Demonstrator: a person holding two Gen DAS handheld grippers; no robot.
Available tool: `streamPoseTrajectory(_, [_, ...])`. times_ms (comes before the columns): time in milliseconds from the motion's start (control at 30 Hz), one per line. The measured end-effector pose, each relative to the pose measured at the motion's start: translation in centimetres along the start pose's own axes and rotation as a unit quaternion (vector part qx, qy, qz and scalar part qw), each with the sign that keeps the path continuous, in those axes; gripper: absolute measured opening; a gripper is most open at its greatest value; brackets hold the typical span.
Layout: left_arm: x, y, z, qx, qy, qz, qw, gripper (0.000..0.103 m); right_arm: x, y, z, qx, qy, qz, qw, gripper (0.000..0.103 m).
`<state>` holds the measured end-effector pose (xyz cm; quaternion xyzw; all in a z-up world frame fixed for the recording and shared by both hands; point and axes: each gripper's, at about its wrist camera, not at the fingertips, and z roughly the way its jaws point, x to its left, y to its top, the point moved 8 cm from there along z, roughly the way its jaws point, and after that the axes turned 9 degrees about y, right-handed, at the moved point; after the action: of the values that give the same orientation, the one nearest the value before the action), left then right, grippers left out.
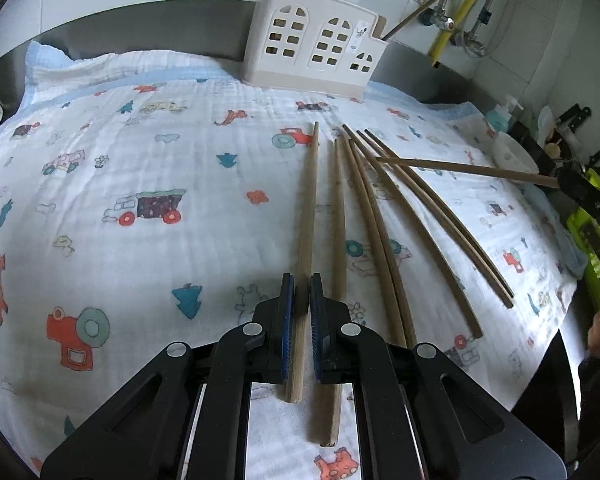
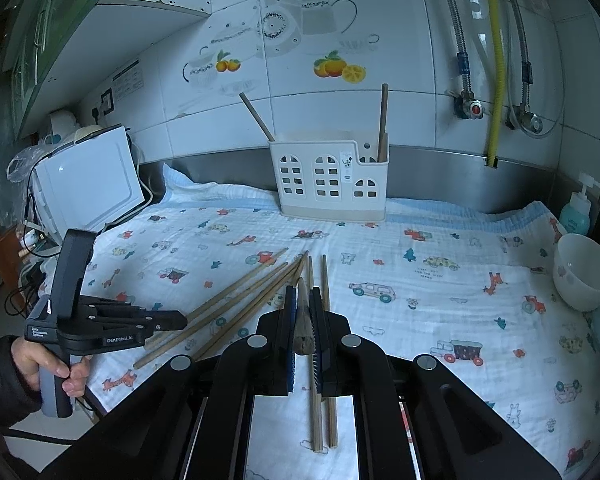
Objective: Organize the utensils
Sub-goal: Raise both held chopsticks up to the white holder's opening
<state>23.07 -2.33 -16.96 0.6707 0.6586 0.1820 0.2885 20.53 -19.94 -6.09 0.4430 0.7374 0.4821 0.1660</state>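
Here one chopstick (image 1: 306, 216) is clamped between the narrow jaws of the left gripper (image 1: 301, 300). Another chopstick (image 2: 303, 320) is gripped by the right gripper (image 2: 303, 312). More sticks (image 1: 384, 216) are spread on the cloth (image 1: 140, 160).

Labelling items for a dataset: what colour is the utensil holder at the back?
Cream-white utensil holder, with window-shaped cutouts; clearest in the right wrist view.

Both wrist views low, facing holder (image 1: 314, 46)
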Motion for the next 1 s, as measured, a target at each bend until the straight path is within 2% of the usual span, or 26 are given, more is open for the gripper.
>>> streamPoseTrajectory(233, [-0.1,-0.2,0.1,-0.004,0.01,0.003,0.9999,0.01,0.0,0.1,0.1,-0.001,0.0,0.003,1.0,0.007])
streamPoseTrajectory(400, [-0.3,0.0,-0.3,-0.012,0.014,0.006,0.9998,0.006,0.3,0.9,0.0,-0.006,0.004,0.0,1.0,0.006])
streamPoseTrajectory(700, [-1.3,5.1,-5.8,-0.116,0.015,0.025,0.9929,0.006,0.3,4.7,-0.6,-0.022,0.009,-0.012,1.0,0.006])
streamPoseTrajectory(833, [-1.8,7.1,-6.7,-0.139,0.012,0.038,0.9895,0.006,0.4,6.3,-0.3,-0.023,0.012,-0.016,1.0,0.006])
streamPoseTrajectory(1000, [-2.0,9.0,-6.7,-0.141,0.008,0.048,0.9889,0.006,0.2,8.5,0.4,-0.018,0.017,-0.025,0.999,0.006])
